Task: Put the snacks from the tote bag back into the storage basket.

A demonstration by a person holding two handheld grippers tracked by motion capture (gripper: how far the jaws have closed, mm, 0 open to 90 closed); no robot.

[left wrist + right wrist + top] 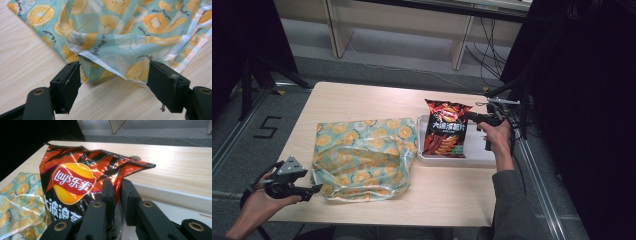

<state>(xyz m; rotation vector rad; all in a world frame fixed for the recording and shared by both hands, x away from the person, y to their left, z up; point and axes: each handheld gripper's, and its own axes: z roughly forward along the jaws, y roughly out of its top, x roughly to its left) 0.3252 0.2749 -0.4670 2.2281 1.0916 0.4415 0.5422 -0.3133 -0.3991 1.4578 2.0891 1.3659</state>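
Nearest me, my left gripper (314,189) sat at the worktop's (362,97) near left edge with its jaws spread wide and nothing pressed between them. In the left gripper view the near corner of the fruit-print plastic bag (120,37) lay in the gap between the jaws, flat on the wood, touching neither pad as far as I could see. That bag, teal with orange slices, sprawled crumpled over the middle of the worktop, its right edge just beside the white tray (477,157).

Farther out, on the right, one red-and-black Lay's chip packet (445,129) stood upright in the tray, leaning slightly. My right gripper (468,116) reached in level from the right at the packet's upper right edge. In the right gripper view its jaws stood close together with the crinkled edge of the packet (75,177) between them; a narrow gap showed between the pads, so I took the grip as let go rather than clenched.

I counted one plastic bag, one chip packet, one tray, two grippers.

Beyond the worktop lay grey floor, a pale wooden frame with cables (412,67) trailing under it, and a black stand (254,75) at the far left.
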